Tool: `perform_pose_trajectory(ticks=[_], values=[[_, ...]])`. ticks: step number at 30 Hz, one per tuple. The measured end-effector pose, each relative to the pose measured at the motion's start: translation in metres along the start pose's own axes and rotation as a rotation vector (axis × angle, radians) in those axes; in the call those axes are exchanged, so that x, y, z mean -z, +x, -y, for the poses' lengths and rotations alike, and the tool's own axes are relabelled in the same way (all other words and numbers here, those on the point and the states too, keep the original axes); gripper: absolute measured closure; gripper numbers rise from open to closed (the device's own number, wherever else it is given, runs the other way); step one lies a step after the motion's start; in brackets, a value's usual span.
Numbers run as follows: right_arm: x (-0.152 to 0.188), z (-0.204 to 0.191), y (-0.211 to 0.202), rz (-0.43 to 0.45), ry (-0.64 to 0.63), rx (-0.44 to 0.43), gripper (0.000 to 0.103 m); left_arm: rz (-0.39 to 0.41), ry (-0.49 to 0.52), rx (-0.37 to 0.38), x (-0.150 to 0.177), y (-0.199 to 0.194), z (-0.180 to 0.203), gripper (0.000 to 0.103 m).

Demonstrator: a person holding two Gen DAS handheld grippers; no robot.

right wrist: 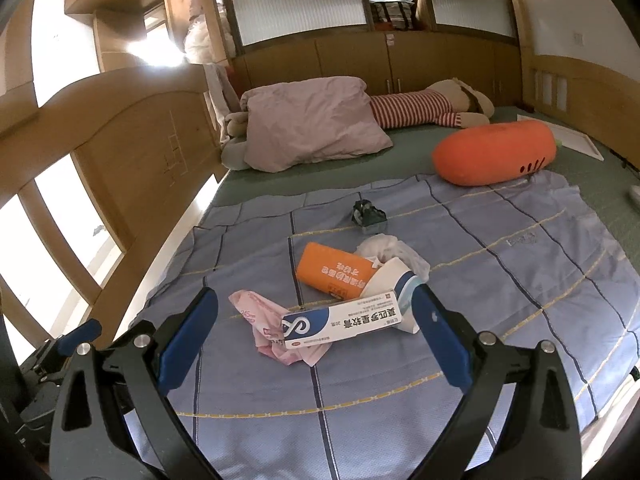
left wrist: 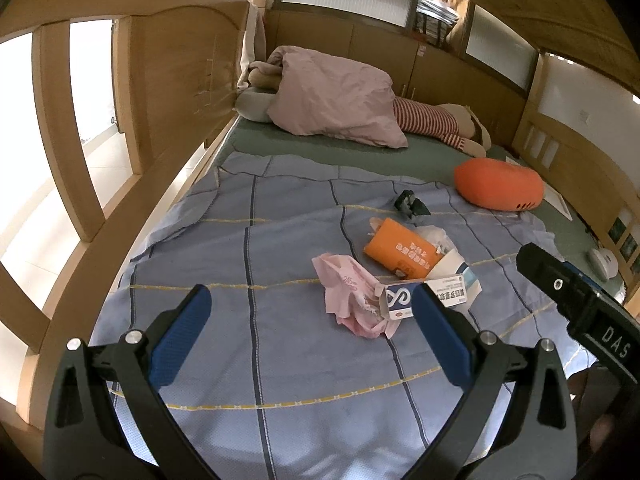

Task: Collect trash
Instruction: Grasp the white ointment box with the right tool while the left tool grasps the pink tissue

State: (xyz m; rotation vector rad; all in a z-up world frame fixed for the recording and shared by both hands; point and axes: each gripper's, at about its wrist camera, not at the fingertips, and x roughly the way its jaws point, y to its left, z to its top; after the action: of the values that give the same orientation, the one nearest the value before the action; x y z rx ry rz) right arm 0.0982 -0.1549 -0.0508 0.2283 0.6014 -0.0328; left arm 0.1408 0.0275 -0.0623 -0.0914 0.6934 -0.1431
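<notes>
Left tongs (left wrist: 310, 312) and right tongs (right wrist: 316, 316) spread wide, empty, above bed blanket (right wrist: 500, 280); white-blue box (right wrist: 340, 322), pink wrapper (right wrist: 260, 320) near.

I hold my left hand-held gripper (left wrist: 310, 308) and right hand-held gripper (right wrist: 316, 310) side by side, both spread wide, gripping nothing.

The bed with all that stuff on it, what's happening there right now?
A person holds two grippers over the blue blanket, both open and empty. The right gripper faces the white and blue medicine box, which lies on a pink wrapper. The left gripper hovers near the same pile. Behind it lie an orange box, crumpled white tissue and a dark crumpled scrap. Nothing is picked up yet.
</notes>
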Motion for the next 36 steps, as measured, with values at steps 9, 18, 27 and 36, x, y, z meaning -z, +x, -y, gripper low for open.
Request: perform_pose_trajectory(ticks=[9, 18, 27, 36], values=[[-0.001, 0.004, -0.001, 0.004, 0.008, 0.012, 0.007, -0.006, -0.002, -0.005, 0.002, 0.001, -0.002, 0.003], [-0.003, 0.03, 0.015, -0.06, 0.125, -0.019, 0.007, -0.033, -0.01, -0.005, 0.003, 0.007, -0.005, 0.003], [0.038, 0.096, 0.125, -0.446, 0.721, -0.19, 0.008, -0.114, -0.136, 0.051, 0.0, 0.043, -0.022, 0.003], [0.05, 0.104, 0.175, -0.501, 0.849, -0.241, 0.075, -0.177, -0.284, 0.144, -0.008, 0.103, -0.017, 0.004]])
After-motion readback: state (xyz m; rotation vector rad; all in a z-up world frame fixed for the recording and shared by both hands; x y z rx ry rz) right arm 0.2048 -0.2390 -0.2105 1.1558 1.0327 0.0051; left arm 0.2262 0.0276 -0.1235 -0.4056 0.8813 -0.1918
